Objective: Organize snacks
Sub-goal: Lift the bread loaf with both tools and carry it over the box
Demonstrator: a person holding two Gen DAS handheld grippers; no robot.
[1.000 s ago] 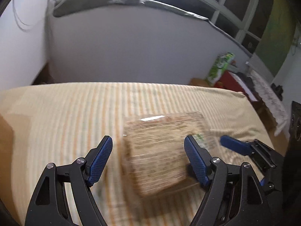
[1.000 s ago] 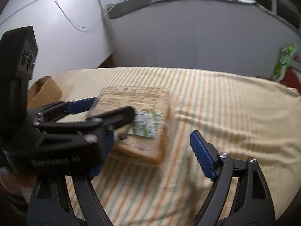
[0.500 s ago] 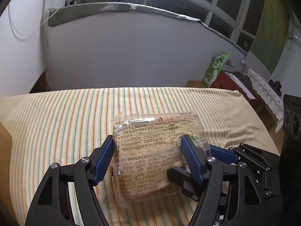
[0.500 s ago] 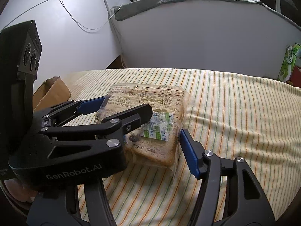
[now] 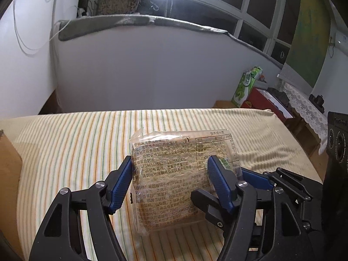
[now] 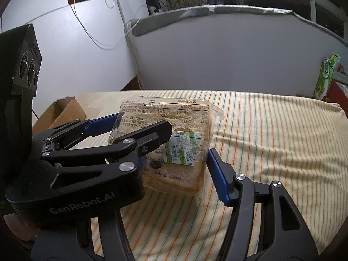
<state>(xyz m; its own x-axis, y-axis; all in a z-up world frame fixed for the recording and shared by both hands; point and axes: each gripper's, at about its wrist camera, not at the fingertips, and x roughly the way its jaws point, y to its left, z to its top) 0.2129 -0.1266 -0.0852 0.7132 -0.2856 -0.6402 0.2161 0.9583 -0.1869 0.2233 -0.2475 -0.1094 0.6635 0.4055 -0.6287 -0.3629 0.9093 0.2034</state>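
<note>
Clear-wrapped bread pack (image 5: 174,178) sat between the pads of my left tool (image 5: 171,180) and right tool (image 6: 174,163), both having just closed onto it. Step: two-tool lift off the striped bed (image 5: 65,152). Next: carry level, likely to cardboard box (image 6: 63,113).

My bread packet (image 5: 174,180) is clear plastic with black print over pale tan slices, with a green-and-white label (image 6: 180,150) on its face. Under it lies a cream bedsheet (image 5: 71,143) striped orange and green. Both my hand-held grippers are black with blue pads; beyond the packet stands a white wall (image 5: 141,71).
</note>
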